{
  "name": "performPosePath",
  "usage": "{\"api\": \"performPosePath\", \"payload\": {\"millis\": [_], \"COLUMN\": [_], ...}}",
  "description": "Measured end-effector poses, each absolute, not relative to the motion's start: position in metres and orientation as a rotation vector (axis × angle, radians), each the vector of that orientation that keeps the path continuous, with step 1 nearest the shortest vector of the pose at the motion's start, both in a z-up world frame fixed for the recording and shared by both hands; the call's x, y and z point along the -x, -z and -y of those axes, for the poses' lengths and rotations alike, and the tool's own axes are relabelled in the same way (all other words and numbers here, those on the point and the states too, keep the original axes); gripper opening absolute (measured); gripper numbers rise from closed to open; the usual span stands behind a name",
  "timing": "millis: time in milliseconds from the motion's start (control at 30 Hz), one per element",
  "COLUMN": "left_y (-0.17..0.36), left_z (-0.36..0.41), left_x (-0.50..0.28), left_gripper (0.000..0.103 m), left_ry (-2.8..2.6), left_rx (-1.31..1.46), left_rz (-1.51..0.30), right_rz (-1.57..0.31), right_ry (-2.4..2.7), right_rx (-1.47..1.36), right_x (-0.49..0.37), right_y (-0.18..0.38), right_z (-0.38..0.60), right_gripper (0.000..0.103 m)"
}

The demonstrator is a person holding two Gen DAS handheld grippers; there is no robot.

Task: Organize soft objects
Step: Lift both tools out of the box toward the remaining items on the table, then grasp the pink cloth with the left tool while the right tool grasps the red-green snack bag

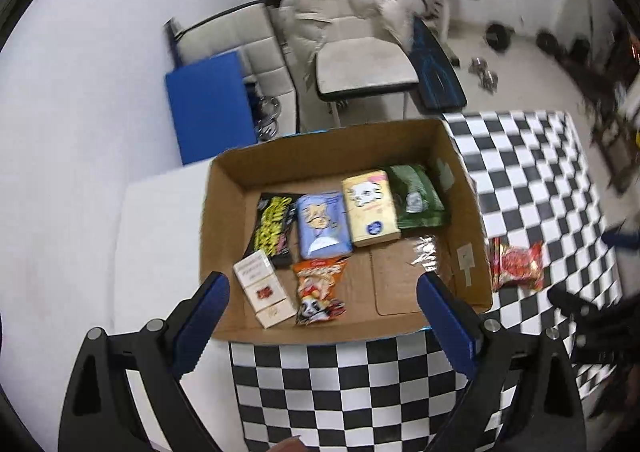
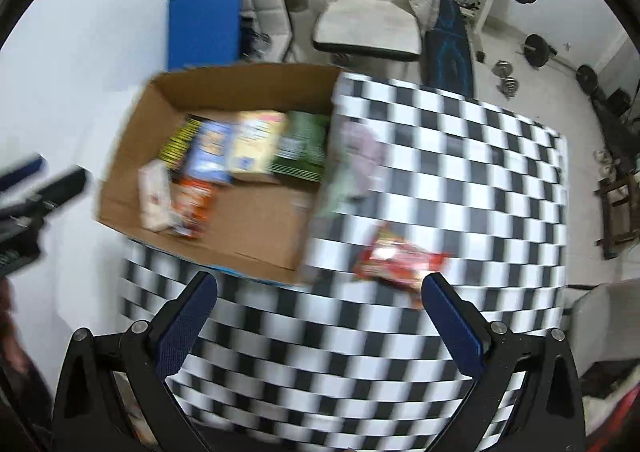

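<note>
Left gripper (image 1: 323, 294) hangs over the near edge of the cardboard box (image 1: 224, 187), jaws spread wide with nothing in them — same deal for the right gripper (image 2: 319, 292). Red snack bag (image 2: 394, 262) sits on the checkered cloth (image 2: 480, 171), just outside the box's right wall; six packs lie inside the box.

**Both grippers wide open, nothing held**

Left gripper (image 1: 322, 288): jaws spread wide, blue pads facing in, nothing between them. Right gripper (image 2: 320, 288): same, jaws fully apart, nothing held. In the right wrist view the left gripper sits at the far left edge, blurred. Right gripper's view is motion-smeared.
</note>
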State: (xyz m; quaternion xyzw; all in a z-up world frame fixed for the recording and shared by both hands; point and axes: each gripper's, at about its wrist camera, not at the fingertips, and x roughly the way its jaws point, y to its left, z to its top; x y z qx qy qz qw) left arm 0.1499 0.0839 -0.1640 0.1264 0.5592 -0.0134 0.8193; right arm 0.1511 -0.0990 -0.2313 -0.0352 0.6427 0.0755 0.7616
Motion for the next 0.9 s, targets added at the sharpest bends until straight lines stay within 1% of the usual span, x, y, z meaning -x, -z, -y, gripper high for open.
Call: {"api": "performPosePath", "payload": {"millis": [133,300,467,600,633,667,700,733,767,800,900], "left_y": [0.197,0.233,0.256,0.271,0.274,0.277,0.279,0.282,0.285,0.288,0.305], "left_z": [-0.032,0.007,0.032,0.055,0.062,0.068,0.076,0.084,0.093,0.1,0.126], "left_x": [-0.162,-0.178,-0.194,-0.208,-0.211,-0.214,-0.217,-0.221,-0.224,-0.228,-0.239], "left_gripper": [0.096,0.096,0.096,0.096,0.096,0.096,0.096,0.096,0.096,0.096,0.096], "left_ry": [0.027,0.012,0.0,0.014,0.02,0.03,0.047,0.064,0.08,0.096,0.151], "left_rx": [-0.429,-0.552,-0.65,-0.753,-0.785,-0.806,-0.831,-0.858,-0.887,-0.914,-1.012], "left_rz": [-1.223,-1.278,-1.302,-1.298,-1.294,-1.289,-1.285,-1.282,-1.28,-1.28,-1.29], "right_rz": [-1.513,-1.594,-1.655,-1.695,-1.695,-1.695,-1.699,-1.689,-1.693,-1.705,-1.737], "right_ry": [-0.211,-0.325,-0.448,-0.494,-0.491,-0.476,-0.443,-0.44,-0.428,-0.403,-0.304], "right_rx": [0.222,0.376,0.432,0.455,0.465,0.477,0.484,0.449,0.422,0.388,0.336], "right_x": [-0.167,-0.185,-0.195,-0.196,-0.196,-0.196,-0.197,-0.198,-0.2,-0.201,-0.202], "right_y": [0.287,0.358,0.406,0.43,0.434,0.437,0.439,0.436,0.435,0.434,0.437], "right_z": [0.133,0.14,0.138,0.142,0.144,0.148,0.154,0.161,0.168,0.178,0.213], "right_gripper": [0.103,0.103,0.103,0.102,0.099,0.093,0.078,0.069,0.065,0.063,0.062]}}
